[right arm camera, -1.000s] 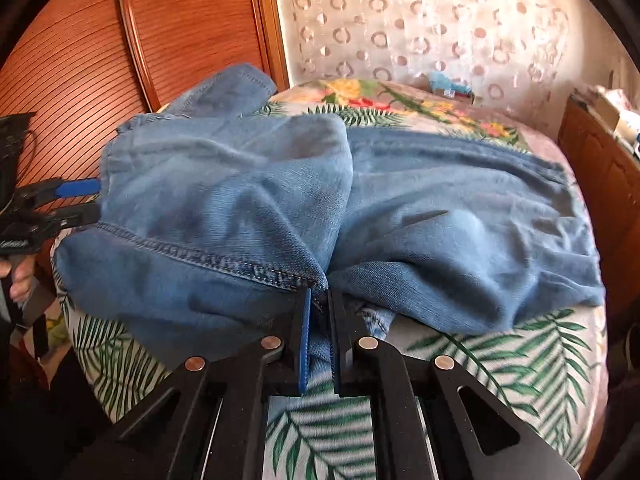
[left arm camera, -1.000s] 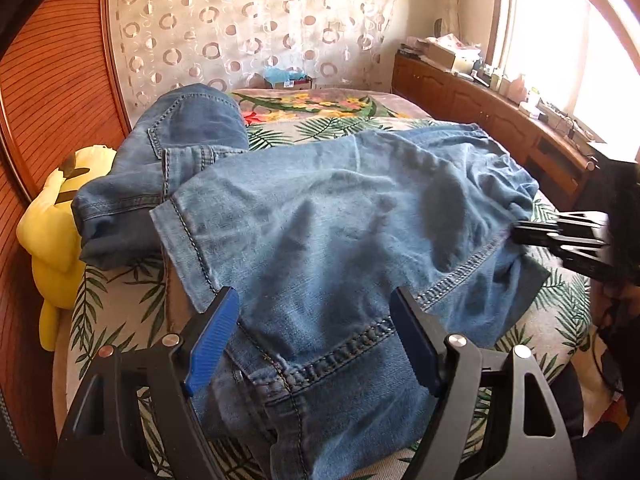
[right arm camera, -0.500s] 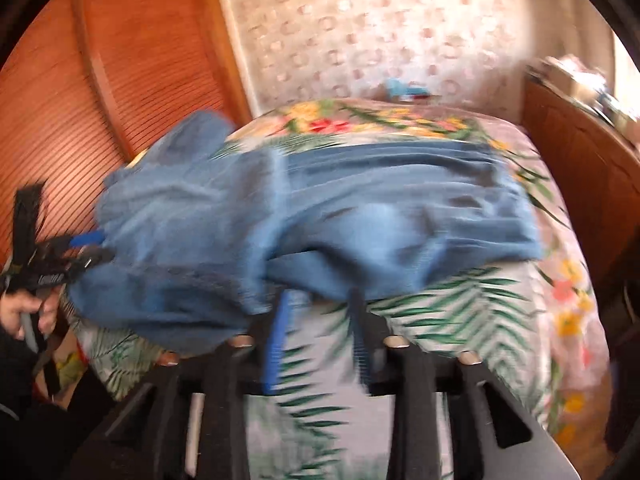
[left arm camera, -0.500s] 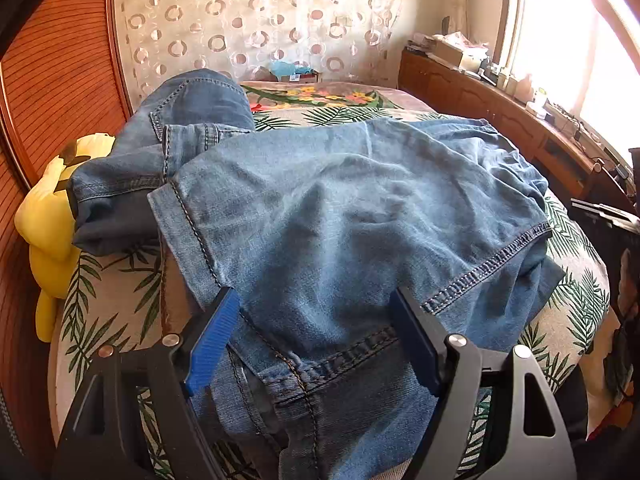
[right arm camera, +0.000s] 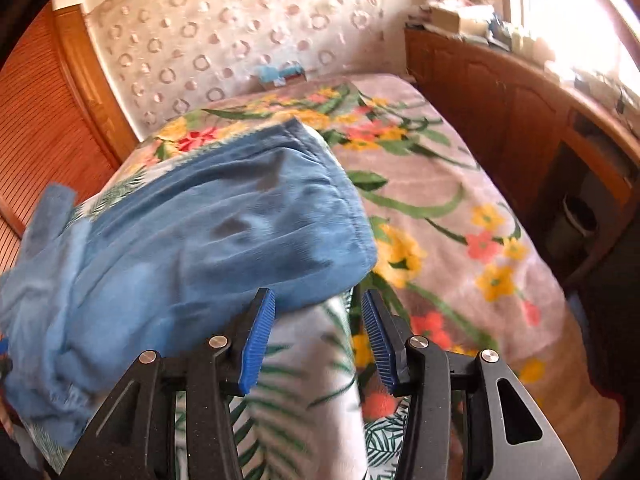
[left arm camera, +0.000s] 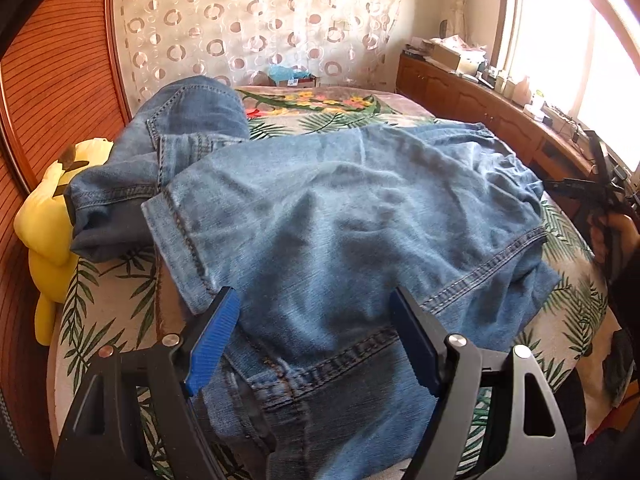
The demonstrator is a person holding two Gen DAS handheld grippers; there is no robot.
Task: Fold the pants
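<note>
Blue jeans (left arm camera: 340, 220) lie folded across a bed with a leaf-and-flower cover (left arm camera: 112, 300), one leg laid over the rest. My left gripper (left arm camera: 314, 336) hangs open and wide just above their near hem seam, with denim under the gap and the pads not pressing. In the right wrist view the jeans (right arm camera: 208, 232) lie to the left, blurred. My right gripper (right arm camera: 316, 332) has its jaws opening, with only bed cover (right arm camera: 440, 200) showing between them; its left finger sits close to the jeans' edge. That right gripper (left arm camera: 568, 188) also shows in a hand at the left view's right edge.
A yellow plush toy (left arm camera: 48, 220) lies between the bed and the slatted wooden wall (left arm camera: 52, 80) on the left. A wooden cabinet (right arm camera: 520, 120) with clutter on top runs along the right under the window. A small blue item (left arm camera: 288, 74) sits at the bed's far end.
My right gripper let go of the jeans' seam, opened, rolled and swung to the right, away from the pile. The left gripper has stayed open in the same spot.
</note>
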